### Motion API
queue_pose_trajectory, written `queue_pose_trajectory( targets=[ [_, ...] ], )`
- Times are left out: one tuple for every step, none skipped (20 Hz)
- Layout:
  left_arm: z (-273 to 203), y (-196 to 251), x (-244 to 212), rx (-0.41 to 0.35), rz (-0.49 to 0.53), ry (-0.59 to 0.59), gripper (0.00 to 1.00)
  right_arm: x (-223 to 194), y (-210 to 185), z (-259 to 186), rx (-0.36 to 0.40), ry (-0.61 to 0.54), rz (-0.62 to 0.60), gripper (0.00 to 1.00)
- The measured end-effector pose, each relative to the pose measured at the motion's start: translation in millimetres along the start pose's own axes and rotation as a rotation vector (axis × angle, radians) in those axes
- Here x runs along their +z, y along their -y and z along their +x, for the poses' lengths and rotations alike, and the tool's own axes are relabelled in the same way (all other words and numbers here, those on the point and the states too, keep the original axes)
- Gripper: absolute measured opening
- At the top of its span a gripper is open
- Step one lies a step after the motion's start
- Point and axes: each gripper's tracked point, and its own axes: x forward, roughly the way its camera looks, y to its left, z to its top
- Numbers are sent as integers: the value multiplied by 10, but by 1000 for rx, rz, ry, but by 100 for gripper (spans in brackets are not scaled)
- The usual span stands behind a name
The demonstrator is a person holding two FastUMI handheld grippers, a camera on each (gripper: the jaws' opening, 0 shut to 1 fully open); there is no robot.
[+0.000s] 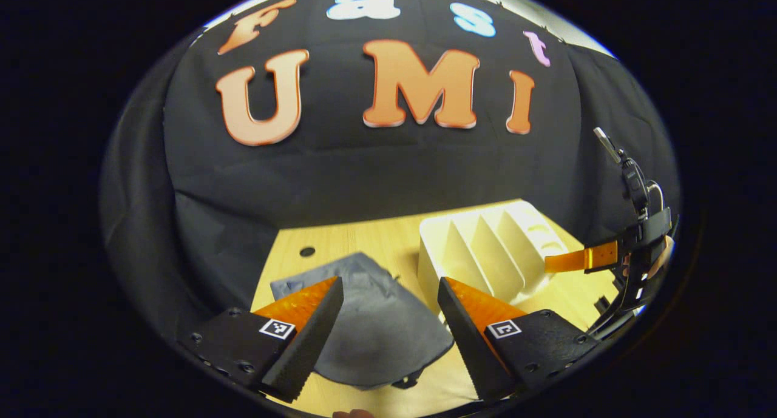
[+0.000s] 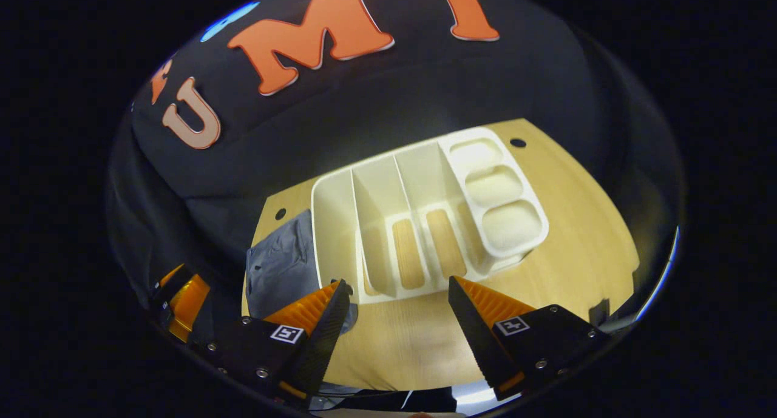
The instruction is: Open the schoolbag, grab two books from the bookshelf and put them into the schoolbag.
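Lying flat on the tabletop (image 1: 388,239), the grey schoolbag (image 1: 376,327) is occupying the left part of the wooden surface, its long axis running from the near edge toward the far edge. In the left gripper view, its narrower end is pointing toward the far edge, near a small hole (image 1: 307,251) in the wood, and its broad rounded end is facing the near edge. The white bookshelf (image 2: 425,218) is standing just beside the bag on its right, with its upright dividers running front to back and its shallow cups on the right end; its slots are appearing empty, with the wood showing through the slatted floor. No books are visible in either view.

The left gripper (image 1: 388,321) is hovering above the bag's near end, its jaws standing wide apart and gripping nothing. The right gripper (image 2: 397,321) is hovering over bare wood in front of the shelf, near the near edge, its jaws likewise spread wide and empty. In the left gripper view, the right gripper is also appearing at the tabletop's right edge, beside the shelf.
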Motion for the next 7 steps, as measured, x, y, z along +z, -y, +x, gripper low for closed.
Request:
queue_pose_trajectory(
  targets=[
    [-32,21,159,16,4,57,99,181,20,-111,2,62,-28,98],
    [-85,28,330,35,5,112,99,386,9,-233,8,133,-57,98],
    [-144,36,493,46,3,166,99,593,-7,-362,13,216,-87,98],
    [-218,53,665,53,-3,215,99,763,-31,-453,14,303,-123,98],
    [-257,93,807,59,-13,261,99,933,-39,-569,8,386,-155,98],
    [-296,107,887,64,-24,300,99,1066,-34,-681,5,459,-177,98],
    [-353,110,948,70,-35,327,99,1160,-52,-796,10,530,-191,98]
  ],
)
